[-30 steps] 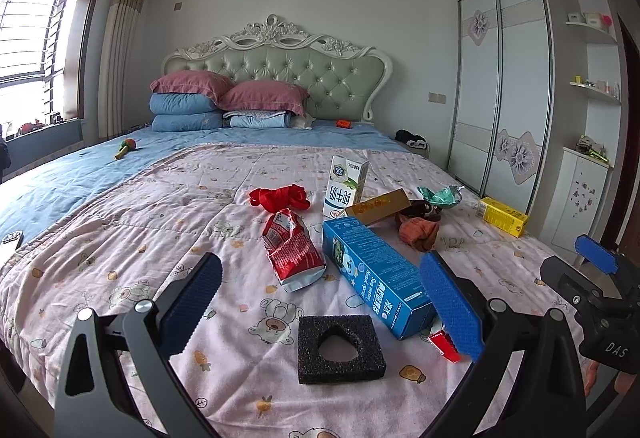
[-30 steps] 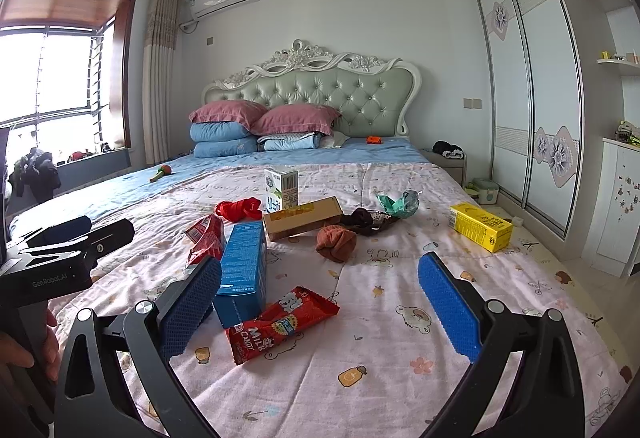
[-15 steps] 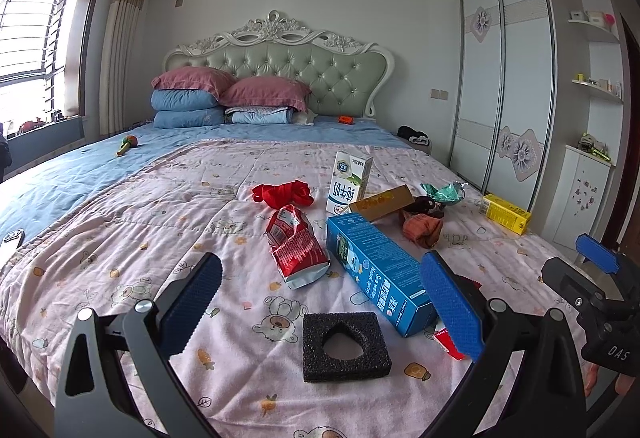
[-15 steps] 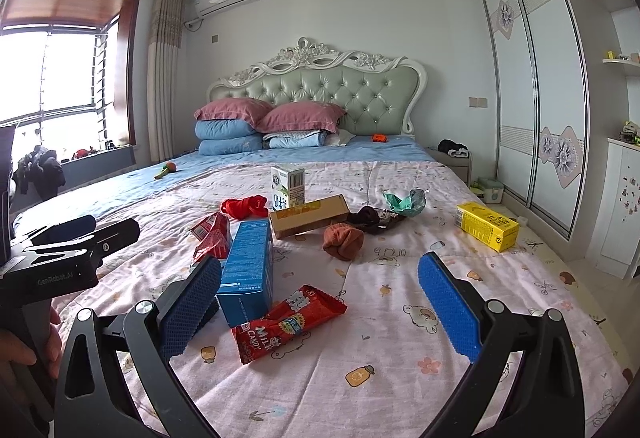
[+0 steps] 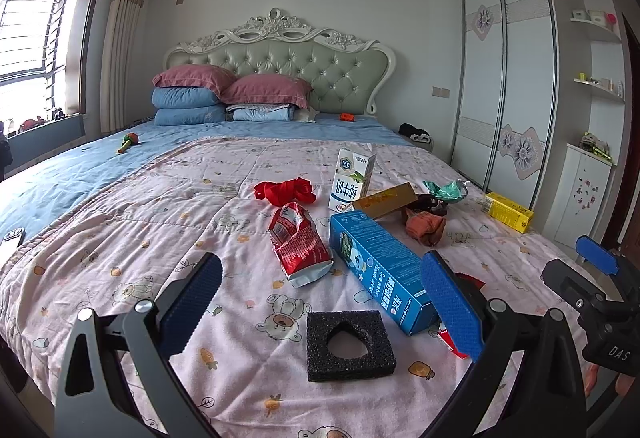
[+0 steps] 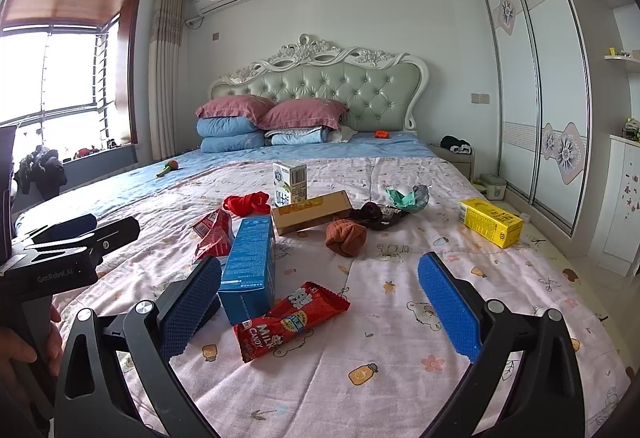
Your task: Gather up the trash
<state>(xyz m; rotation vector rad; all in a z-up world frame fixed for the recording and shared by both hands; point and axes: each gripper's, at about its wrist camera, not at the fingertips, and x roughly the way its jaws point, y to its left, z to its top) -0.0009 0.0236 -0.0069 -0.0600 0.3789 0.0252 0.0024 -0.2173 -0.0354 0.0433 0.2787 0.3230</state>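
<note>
— On the pink quilt [image 5: 160,206] of the bed, at the foot end, we see the trash scattered. Where do our tools stand?

— We hold the left gripper [image 5: 320,302] with its blue pads spread wide above the quilt, nothing between them. A black foam block [image 5: 350,344] lies just below, at 6 o'clock of the long blue box [image 5: 380,270].

— And the right one?

— We hold the right gripper [image 6: 320,302] parted the same way, pinching nothing. Between its fingers lies a red candy wrapper [image 6: 290,320], touching the near end of the blue box [image 6: 250,264].

— What else do we count?

— A crumpled red snack bag [image 5: 300,242] sits at 9 o'clock of the blue box. At 12 o'clock a milk carton [image 5: 352,180] stands upright, with a flat brown box [image 5: 386,200] lying just beside it and a red cloth bundle [image 5: 286,191] at its 9 o'clock. An orange-brown sock ball [image 6: 346,236], a dark wrapper [image 6: 376,214] and a green foil wrapper [image 6: 408,198] lie at 3 o'clock of the brown box. Well apart, near the bed's edge, rests a yellow box [image 6: 490,222].
</note>
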